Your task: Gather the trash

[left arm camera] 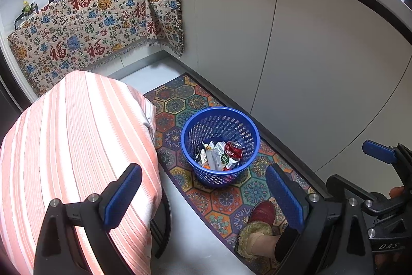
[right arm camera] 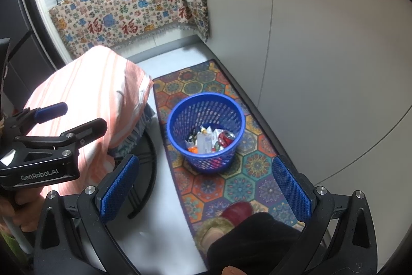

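**Trash in the basket, both claws empty**

My left gripper (left arm camera: 203,195) has its blue pads spread wide with nothing between them. My right gripper (right arm camera: 206,187) is the same: jaws fully apart, empty. Both hang above the floor, aimed down at the basket.

Past the fingertips stands the blue basket (left arm camera: 190,125), upright near the middle of the patterned mat (left arm camera: 226,200), close to the mat's edge along the white cabinets (left arm camera: 322,63). Inside lie a crushed red can (left arm camera: 233,149) and several wrappers (left arm camera: 215,155), piled on the bottom.

To the left sits a table under a striped cloth (left arm camera: 77,146); the part I can see is bare. I spot no loose litter on the mat or the grey floor. My reading: collection looks finished or nearly so, though much of the tabletop is outside my view.
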